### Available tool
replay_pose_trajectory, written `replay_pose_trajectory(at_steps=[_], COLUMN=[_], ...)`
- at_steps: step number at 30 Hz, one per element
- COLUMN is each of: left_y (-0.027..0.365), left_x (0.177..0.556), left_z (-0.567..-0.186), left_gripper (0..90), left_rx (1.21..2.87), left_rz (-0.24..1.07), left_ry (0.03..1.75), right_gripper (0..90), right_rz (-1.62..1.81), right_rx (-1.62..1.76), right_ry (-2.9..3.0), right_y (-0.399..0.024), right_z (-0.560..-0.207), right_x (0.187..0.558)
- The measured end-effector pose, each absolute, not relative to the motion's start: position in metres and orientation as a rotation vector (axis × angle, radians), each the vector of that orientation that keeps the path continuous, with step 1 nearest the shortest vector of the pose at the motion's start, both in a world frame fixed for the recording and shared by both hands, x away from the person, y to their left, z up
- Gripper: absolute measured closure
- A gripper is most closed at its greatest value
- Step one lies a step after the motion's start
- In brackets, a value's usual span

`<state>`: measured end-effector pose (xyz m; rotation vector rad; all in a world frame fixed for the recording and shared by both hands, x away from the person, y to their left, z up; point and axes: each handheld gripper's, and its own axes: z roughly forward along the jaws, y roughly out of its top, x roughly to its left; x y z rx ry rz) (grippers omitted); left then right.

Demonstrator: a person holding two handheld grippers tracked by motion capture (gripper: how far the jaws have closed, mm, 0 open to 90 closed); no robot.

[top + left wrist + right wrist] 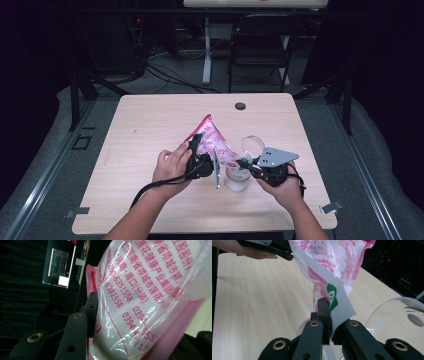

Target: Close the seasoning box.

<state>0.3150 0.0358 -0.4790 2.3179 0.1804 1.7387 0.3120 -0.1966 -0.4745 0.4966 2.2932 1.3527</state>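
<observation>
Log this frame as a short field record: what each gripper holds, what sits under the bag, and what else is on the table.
left gripper: shut on the body of the pink and white printed bag, holding it raised and tilted
right gripper: shut on the bag's lower corner
under the bag: a clear cup with white contents, standing on the table
beside the cup: a clear lid, lying on the table
bag contents: white, seen through the film

Light wooden tabletop point(150, 200) bearing a clear jar point(237, 181), its lid point(252, 145) beside it, and a black grommet point(240, 106).
</observation>
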Motion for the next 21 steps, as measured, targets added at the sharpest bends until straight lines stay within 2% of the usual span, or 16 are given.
replay_pose_trajectory(at_steps=[21], left_y=[0.0347], left_x=[0.3144], left_z=[-0.4772], left_gripper=[65.4], left_rx=[2.322], left_rz=[1.748], left_ry=[0.179], right_gripper=[88.5], right_rz=[1.354], right_rx=[0.500], right_ry=[2.288], right_y=[-0.1970], right_z=[-0.4744], right_x=[0.3119])
